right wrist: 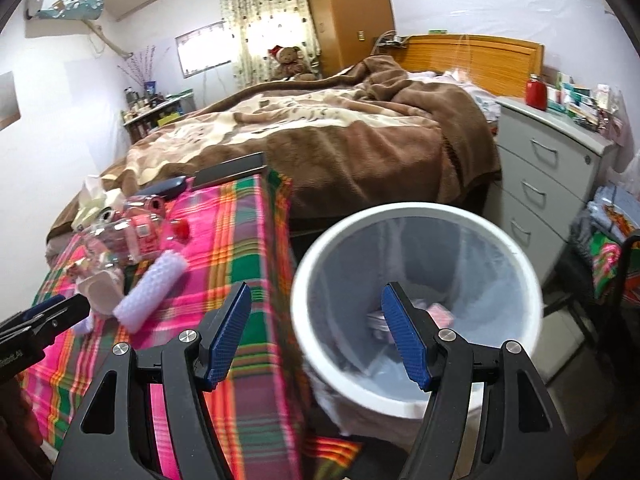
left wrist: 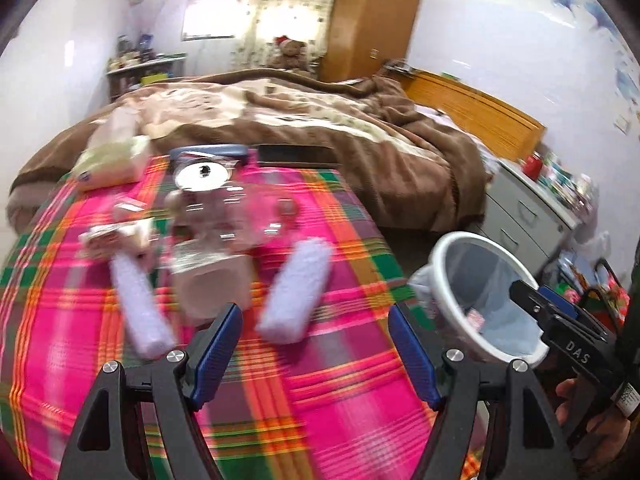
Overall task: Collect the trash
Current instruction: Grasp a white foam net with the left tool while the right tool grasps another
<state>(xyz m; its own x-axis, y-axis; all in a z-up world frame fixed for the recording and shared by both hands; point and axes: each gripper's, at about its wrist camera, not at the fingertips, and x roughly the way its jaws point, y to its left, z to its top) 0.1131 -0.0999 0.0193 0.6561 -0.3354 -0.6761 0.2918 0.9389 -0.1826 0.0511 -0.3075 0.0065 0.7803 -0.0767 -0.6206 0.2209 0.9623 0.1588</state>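
On the plaid cloth [left wrist: 320, 380], a heap of clear plastic wrappers and bottles [left wrist: 224, 216] is seen at the left, flanked by two white foam rolls [left wrist: 294, 292]. The left gripper [left wrist: 314, 354] is held above the cloth, jaws spread, nothing between them. Further right, the white bin [right wrist: 416, 304] stands beside the table, some litter inside. The right gripper [right wrist: 316, 334] is poised over its rim, jaws spread and empty.

A teddy bear [right wrist: 289, 61] sits beyond the brown blanket [right wrist: 320, 132], near the wooden wardrobe [right wrist: 344, 12].
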